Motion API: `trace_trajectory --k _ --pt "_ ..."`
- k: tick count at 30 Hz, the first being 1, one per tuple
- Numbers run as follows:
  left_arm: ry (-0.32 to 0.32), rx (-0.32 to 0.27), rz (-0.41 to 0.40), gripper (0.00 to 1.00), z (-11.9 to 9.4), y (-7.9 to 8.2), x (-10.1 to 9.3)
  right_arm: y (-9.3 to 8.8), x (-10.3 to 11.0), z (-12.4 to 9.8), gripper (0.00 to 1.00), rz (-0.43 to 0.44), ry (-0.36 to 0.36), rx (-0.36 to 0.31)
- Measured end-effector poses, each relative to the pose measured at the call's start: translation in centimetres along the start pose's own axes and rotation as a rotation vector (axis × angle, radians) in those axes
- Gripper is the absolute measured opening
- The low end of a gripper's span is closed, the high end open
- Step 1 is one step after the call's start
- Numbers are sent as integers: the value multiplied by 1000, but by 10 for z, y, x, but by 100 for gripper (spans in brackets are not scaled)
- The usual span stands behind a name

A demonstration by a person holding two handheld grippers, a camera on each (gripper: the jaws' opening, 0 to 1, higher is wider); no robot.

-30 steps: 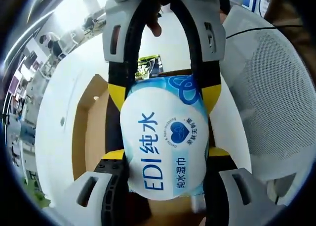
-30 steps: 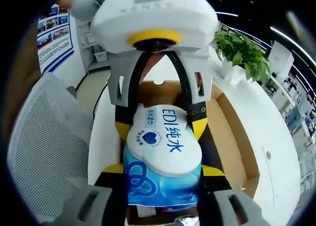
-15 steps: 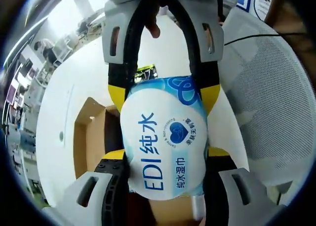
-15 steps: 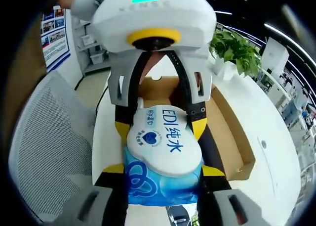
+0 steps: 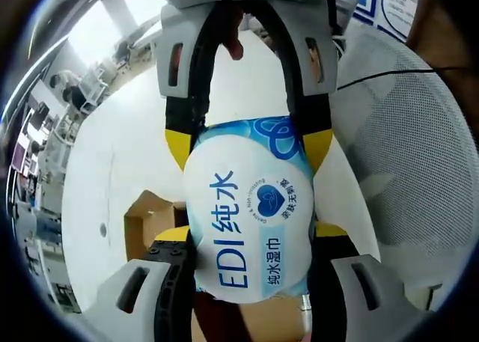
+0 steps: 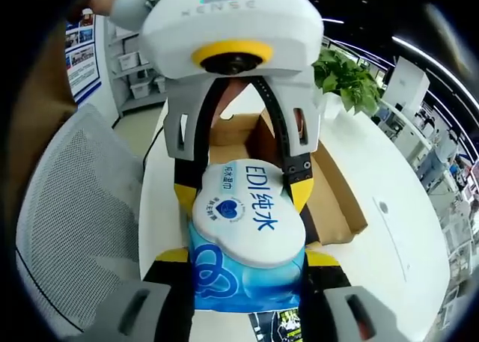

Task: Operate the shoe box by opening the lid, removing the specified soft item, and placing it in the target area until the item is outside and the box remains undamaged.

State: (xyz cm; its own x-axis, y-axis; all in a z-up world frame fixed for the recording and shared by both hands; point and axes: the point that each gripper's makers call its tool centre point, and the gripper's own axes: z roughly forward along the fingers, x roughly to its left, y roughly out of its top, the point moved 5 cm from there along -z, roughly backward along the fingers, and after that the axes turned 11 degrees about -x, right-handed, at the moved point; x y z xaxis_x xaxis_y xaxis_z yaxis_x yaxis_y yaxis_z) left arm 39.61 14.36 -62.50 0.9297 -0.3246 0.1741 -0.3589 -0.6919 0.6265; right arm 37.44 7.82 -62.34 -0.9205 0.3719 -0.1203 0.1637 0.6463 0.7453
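**Wipes pack is out, both claws on it**

I've got the wet-wipes pack point(image 5: 251, 218) pinched end to end: left gripper point(image 5: 251, 230) clenched on one end, right gripper point(image 6: 247, 230) clenched on the other, so its long axis runs straight between them. It's soft, glossy plastic, pillowy. It hangs above the open cardboard shoe box point(image 6: 337, 207) on the white table point(image 6: 374, 260); I'd guess the set-down spot is beside the box.

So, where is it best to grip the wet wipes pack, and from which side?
At its two short ends, as now: both grippers clamp the wet wipes pack end-on from opposite sides. It is a soft, long pillow shape, so pinching across the ends probably holds it level.
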Motion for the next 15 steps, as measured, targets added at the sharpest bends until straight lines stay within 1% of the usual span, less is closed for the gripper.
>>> trace_trajectory --k 3,9,15 --pt "4 -2 10 60 5 10 3 -5 -3 -10 52 -8 -10 3" --pt "7 -9 36 60 20 34 12 -20 -12 -32 52 -5 -30 12" --pt "1 -25 51 60 35 52 19 -34 -19 -51 52 0 -44 27"
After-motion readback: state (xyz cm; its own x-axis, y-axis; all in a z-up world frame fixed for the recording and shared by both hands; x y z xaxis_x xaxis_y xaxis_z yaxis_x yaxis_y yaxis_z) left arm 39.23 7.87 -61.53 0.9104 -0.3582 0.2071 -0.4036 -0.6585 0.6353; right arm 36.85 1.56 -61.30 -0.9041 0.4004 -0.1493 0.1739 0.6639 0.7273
